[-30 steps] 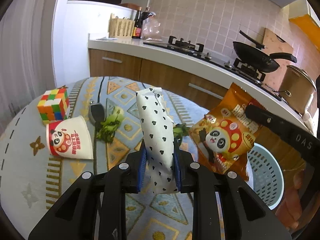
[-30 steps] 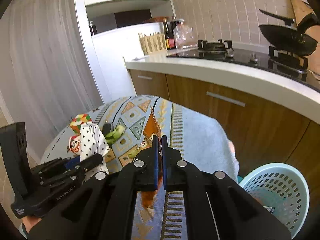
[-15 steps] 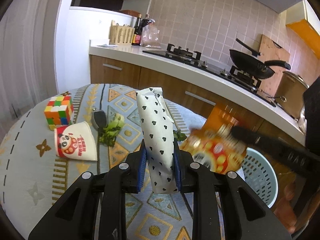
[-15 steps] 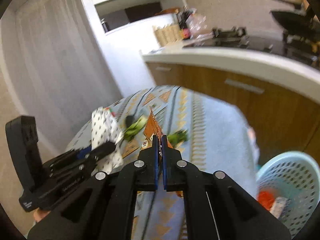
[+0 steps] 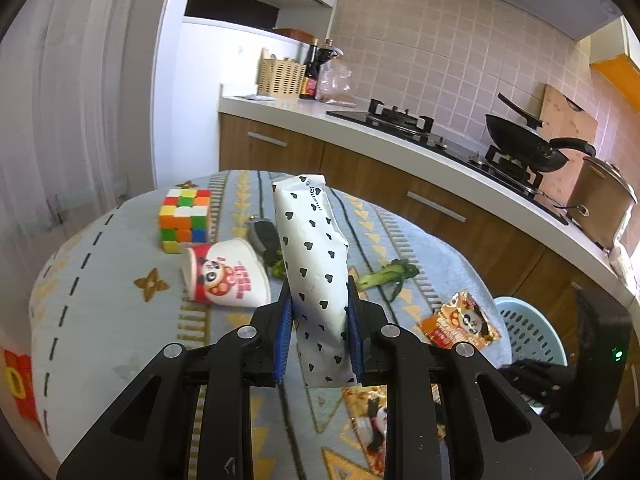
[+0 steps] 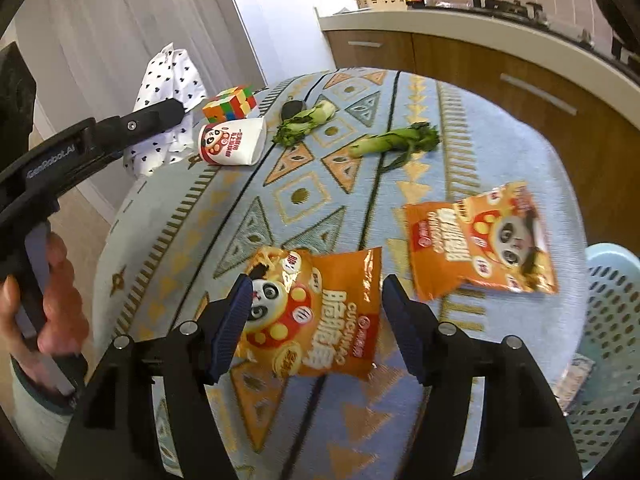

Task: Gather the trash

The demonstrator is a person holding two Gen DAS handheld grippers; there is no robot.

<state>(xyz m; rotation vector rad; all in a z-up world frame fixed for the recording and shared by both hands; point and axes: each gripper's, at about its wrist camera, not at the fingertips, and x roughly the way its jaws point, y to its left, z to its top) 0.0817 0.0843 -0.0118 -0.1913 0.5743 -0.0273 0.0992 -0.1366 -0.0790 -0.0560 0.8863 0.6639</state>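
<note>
My left tongs [image 5: 318, 336] clamp the white heart-printed paper wrapper [image 5: 316, 264] upright for binning. My right tongs [image 6: 316, 324], just opened, straddle an orange snack bag [image 6: 320, 320] on the bench [image 6: 168, 216], beside the pale-blue basket [image 6: 612, 320].

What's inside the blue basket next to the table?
In the right wrist view, the blue basket shows only a crumpled bit of packaging near its rim by the table's edge. The rest of its inside is cut off by the picture's edge.
</note>
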